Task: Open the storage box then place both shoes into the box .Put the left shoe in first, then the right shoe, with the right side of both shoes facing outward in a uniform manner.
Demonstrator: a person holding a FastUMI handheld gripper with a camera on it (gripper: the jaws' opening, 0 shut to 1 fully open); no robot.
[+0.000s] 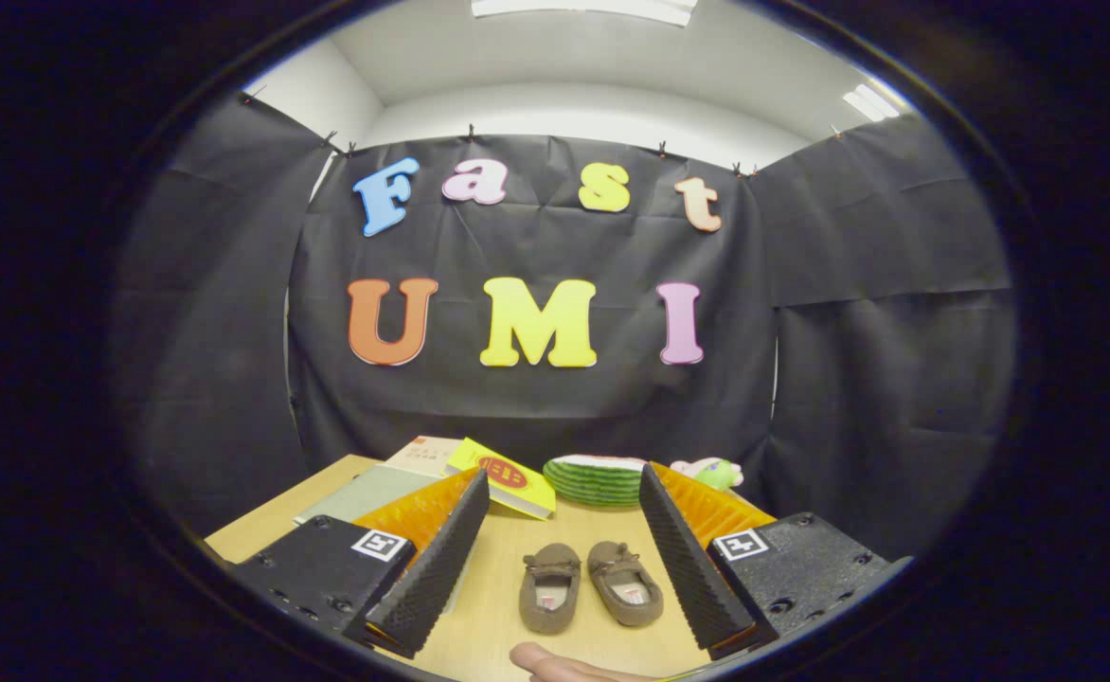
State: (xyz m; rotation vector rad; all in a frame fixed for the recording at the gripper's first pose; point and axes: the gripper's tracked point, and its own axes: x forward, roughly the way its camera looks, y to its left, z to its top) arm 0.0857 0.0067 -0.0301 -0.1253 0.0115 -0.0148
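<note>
Two small brown shoes lie side by side on the wooden table (503, 554), toes pointing away from me. The left shoe (548, 588) and the right shoe (624, 583) sit ahead of my gripper (560, 568), framed by its two spread fingers. The gripper stands open with nothing held; its black ribbed pads (437, 564) face each other across a wide gap. A storage box is hard to make out: a grey-green flat thing (366, 493) lies behind the left finger, and I cannot tell what it is.
At the table's back lie a yellow book (508, 478), a tan book (422, 455), a green watermelon-slice toy (598, 480) and a small plush toy (711, 472). A person's fingertip (555, 663) shows at the near edge, below the shoes.
</note>
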